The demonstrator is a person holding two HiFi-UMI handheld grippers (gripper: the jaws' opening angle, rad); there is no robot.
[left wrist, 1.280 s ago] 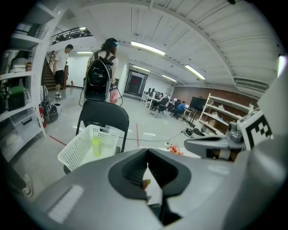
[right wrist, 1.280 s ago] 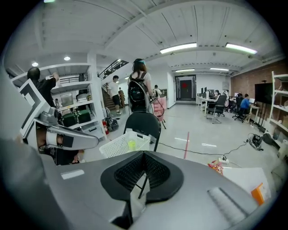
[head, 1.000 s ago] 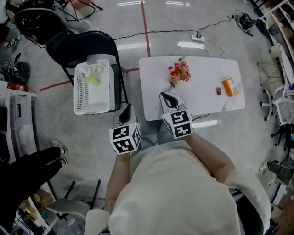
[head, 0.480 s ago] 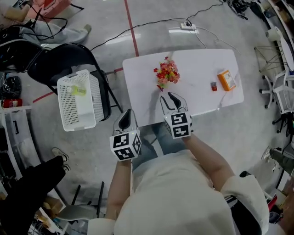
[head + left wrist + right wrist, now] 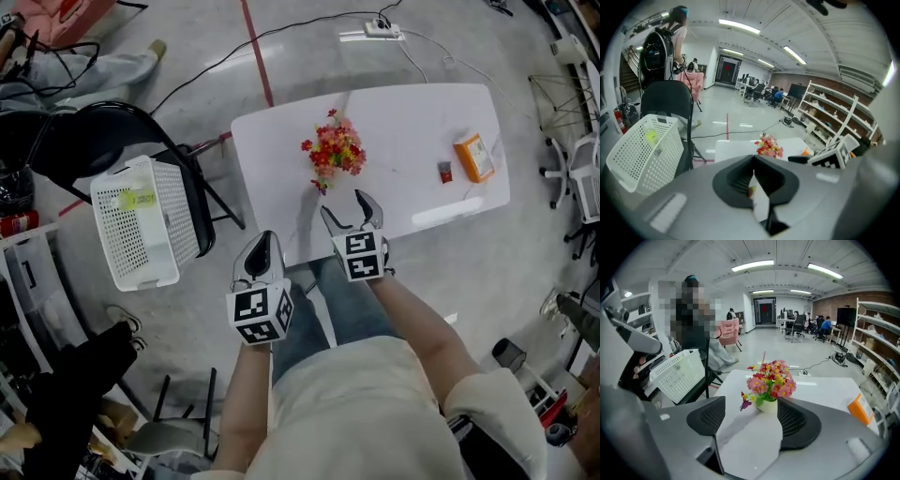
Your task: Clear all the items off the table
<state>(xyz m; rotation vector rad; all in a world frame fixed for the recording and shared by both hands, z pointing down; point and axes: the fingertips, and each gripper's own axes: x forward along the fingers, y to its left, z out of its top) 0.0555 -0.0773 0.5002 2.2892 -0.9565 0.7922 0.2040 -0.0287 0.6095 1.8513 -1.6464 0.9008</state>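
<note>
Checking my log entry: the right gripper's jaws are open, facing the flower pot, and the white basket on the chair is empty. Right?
Not quite: the white basket on the chair holds a yellow-green item, as the head view shows. The rest stands: the right gripper faces the flower pot, its jaws open, having just been opening, with nothing between them.

We wear a loose cream top (image 5: pixel 366 412) with wide sleeves (image 5: pixel 497 412), and blue-grey jeans (image 5: pixel 323 300) show below its hem. Each tool we carry, the left gripper (image 5: pixel 264 246) and the right gripper (image 5: pixel 347 208), has a smooth grey moulded shell tapering to two dark jaws. The jaws are faced with black ribbed pads (image 5: pixel 799 423), and a white cube (image 5: pixel 260 314) printed with black square markers sits at the rear of each.
</note>
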